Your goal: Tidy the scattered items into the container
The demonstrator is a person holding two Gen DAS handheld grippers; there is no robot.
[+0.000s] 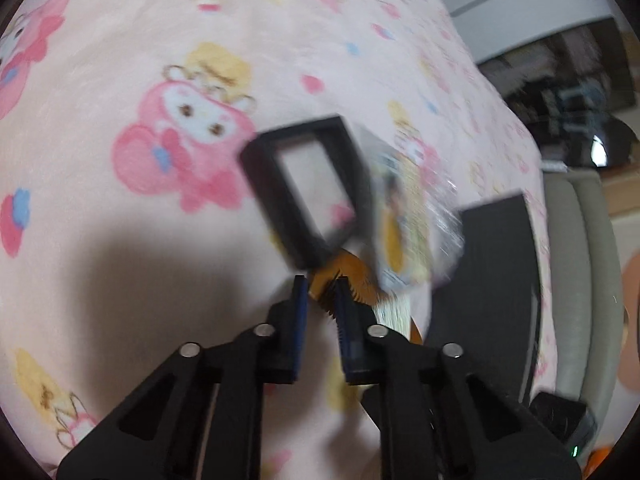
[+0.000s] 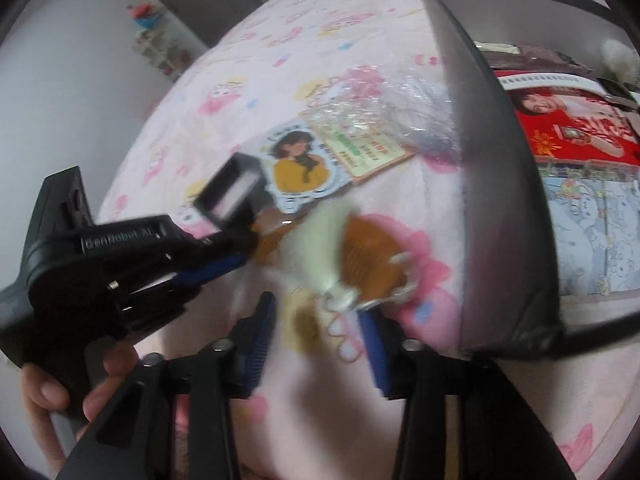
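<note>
A brown wooden comb [image 2: 372,252] with a white tassel [image 2: 324,248] lies on the pink cartoon blanket [image 2: 248,92]. My left gripper [image 1: 320,282] is shut on the comb's [image 1: 340,268] end; in the right wrist view the left gripper [image 2: 240,260] reaches in from the left. My right gripper [image 2: 316,308] stands open just below the comb, with the tassel's knot close to its right finger. A black rectangular frame [image 1: 300,192] and a packaged card of a girl in yellow [image 2: 304,164] lie just beyond. The dark fabric container [image 2: 492,160] stands at the right.
Inside the container a red printed booklet [image 2: 568,128] and a pale blue patterned item [image 2: 592,232] show. Crinkled clear wrap [image 2: 404,100] lies by its wall. A person's hand [image 2: 52,392] holds the left gripper. White furniture [image 1: 520,0] stands past the bed's edge.
</note>
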